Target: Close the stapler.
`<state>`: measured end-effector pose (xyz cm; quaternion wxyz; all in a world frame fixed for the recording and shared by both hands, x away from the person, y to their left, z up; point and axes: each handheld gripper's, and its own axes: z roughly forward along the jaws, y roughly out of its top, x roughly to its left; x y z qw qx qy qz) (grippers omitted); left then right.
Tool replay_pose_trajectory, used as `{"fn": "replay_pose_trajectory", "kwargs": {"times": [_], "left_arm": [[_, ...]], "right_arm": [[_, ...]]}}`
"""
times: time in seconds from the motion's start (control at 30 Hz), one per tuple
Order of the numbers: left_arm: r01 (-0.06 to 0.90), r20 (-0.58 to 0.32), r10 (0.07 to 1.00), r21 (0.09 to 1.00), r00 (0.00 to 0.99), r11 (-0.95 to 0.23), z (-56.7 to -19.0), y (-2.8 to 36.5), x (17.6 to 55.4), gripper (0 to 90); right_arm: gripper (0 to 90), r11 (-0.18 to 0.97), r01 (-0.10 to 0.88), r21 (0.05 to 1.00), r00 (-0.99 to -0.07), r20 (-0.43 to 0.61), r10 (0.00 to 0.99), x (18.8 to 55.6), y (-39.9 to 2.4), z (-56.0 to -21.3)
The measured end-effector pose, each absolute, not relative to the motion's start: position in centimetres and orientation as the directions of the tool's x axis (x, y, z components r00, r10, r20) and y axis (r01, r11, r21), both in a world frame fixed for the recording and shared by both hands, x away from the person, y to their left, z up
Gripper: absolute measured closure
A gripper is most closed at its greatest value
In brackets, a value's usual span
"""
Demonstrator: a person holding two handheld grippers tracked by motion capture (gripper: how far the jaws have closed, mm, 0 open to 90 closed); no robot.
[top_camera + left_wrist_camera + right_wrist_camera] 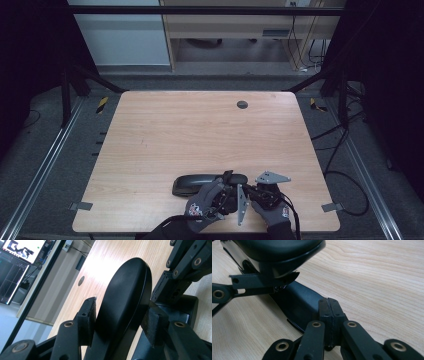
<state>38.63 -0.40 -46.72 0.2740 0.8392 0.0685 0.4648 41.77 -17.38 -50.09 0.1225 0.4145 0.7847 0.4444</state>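
Black plastic dominates the near edge of the wooden counter (200,135): a glasses case (200,184) lies there, just ahead of the person's two gloved hands. The left claw (120,317) stands about half open around the case's raised lid (125,297), one pad on each side of it; the pads sit right against the lid's faces, though whether they press on it I cannot tell. The right claw (329,312) has its two pads squeezed flat together with nothing between them, its tip resting against the case's lower shell (299,305) on the counter. In the right gripper view the left claw's pad shows under the lid's rim.
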Motion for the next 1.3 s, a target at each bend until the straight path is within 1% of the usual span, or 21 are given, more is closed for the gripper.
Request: {"fn": "replay_pose_trajectory", "kwargs": {"times": [0.17,0.3,0.4,0.53,0.7,1.0,1.13,1.3], "left_arm": [[-0.136,0.736,0.371,0.527,0.566,-0.839,-46.7,-0.4,38.7,48.7],[-0.121,0.709,0.389,0.553,0.588,-0.824,-46.4,-0.3,38.7,46.8],[-0.115,0.675,0.407,0.588,0.615,-0.801,-46.0,-0.1,38.7,43.7],[-0.134,0.652,0.415,0.622,0.634,-0.771,-45.1,0.1,38.1,37.7],[-0.137,0.604,0.426,0.669,0.673,-0.731,-43.9,0.0,37.5,34.4],[-0.107,0.506,0.453,0.744,0.734,-0.659,-42.0,0.5,37.4,33.4],[-0.08,0.449,0.477,0.786,0.755,-0.613,-41.3,1.2,37.6,33.4],[-0.055,0.399,0.509,0.824,0.763,-0.564,-40.5,2.5,38.0,33.4]], "right_arm": [[90.0,0.27,0.543,0.795,-0.631,0.174,0.756,41.8,-17.3,-50.1],[90.0,0.272,0.541,0.796,-0.632,0.171,0.756,41.8,-17.3,-50.1],[90.0,0.269,0.538,0.799,-0.626,0.165,0.762,41.8,-17.4,-50.1],[90.0,0.26,0.532,0.806,-0.611,0.153,0.777,42.0,-17.9,-50.1],[85.5,0.243,0.532,0.811,-0.584,0.144,0.799,42.2,-18.8,-50.1],[70.7,0.209,0.524,0.825,-0.516,0.113,0.849,42.6,-20.6,-50.3],[69.0,0.199,0.525,0.828,-0.5,0.111,0.859,42.7,-21.1,-50.3],[69.4,0.185,0.516,0.836,-0.487,0.108,0.867,42.7,-21.5,-50.0]]}}
